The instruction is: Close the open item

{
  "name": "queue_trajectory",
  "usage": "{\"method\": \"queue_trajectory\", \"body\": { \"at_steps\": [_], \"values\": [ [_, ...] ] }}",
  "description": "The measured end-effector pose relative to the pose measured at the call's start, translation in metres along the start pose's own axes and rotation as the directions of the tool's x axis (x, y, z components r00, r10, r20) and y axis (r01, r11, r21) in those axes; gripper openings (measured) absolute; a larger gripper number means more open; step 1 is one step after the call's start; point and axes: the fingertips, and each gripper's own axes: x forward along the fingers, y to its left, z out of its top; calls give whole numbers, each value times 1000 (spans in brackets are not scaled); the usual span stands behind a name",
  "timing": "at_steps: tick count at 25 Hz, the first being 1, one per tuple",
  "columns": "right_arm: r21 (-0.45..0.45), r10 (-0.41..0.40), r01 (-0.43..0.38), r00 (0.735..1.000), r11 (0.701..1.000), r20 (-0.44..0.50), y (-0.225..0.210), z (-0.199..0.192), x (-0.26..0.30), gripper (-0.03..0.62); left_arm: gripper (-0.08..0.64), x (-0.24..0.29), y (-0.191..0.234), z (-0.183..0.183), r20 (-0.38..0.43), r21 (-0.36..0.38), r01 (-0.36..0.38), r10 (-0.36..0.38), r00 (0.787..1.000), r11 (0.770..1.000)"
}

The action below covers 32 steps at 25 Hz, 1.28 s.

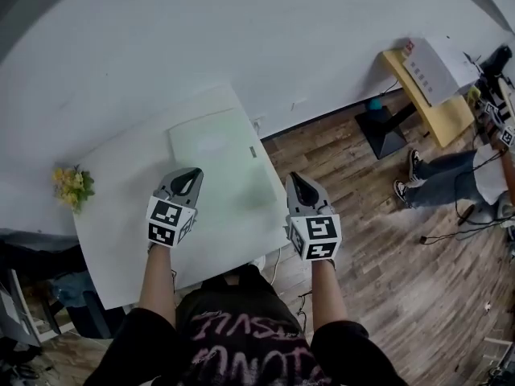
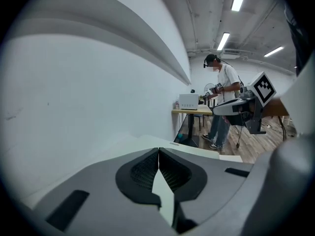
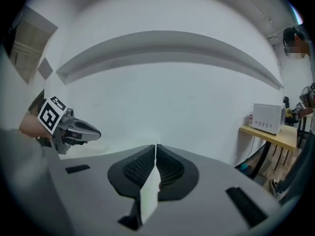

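Note:
A flat, pale green rectangular item (image 1: 213, 145) lies on the white table (image 1: 113, 240), its lid down flat and a small grey tab (image 1: 252, 151) on its right edge. My left gripper (image 1: 193, 174) hovers over its near left corner, jaws shut with nothing between them. At the table's right edge, just right of the item, my right gripper (image 1: 294, 179) is also shut and empty. In the left gripper view the jaws (image 2: 158, 149) meet, with the item's edge (image 2: 197, 150) beyond. The right gripper view shows closed jaws (image 3: 155, 145) and the left gripper (image 3: 69, 127) off to the left.
Yellow flowers (image 1: 72, 186) stand at the table's left edge. A white wall (image 1: 201, 30) backs the table. On the wooden floor to the right are a black stand base (image 1: 386, 129), a wooden side table (image 1: 430, 95) with a white appliance (image 3: 267, 118), and a person (image 1: 455, 175).

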Motion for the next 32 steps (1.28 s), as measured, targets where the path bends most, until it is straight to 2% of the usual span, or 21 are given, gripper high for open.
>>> {"method": "queue_trajectory", "body": {
  "at_steps": [5, 12, 22, 28, 32],
  "values": [
    [2, 47, -48, 999, 999, 26, 24, 18, 8, 26, 15, -41, 21, 1, 35, -44, -85, 87, 996, 995],
    [-23, 75, -74, 996, 997, 49, 66, 43, 16, 26, 14, -101, 60, 9, 112, -90, -187, 196, 974, 978],
    [-79, 60, -53, 994, 996, 94, 127, 74, 12, 25, 14, -173, 113, 20, 224, -156, -257, 288, 931, 954],
    [-118, 45, -33, 994, 992, 103, 148, 84, 11, 25, 14, -198, 133, 25, 273, -195, -265, 312, 910, 944],
    [-100, 36, -25, 993, 995, 113, 157, 87, 12, 25, 14, -210, 141, 26, 294, -187, -267, 314, 903, 945]
  ]
}}
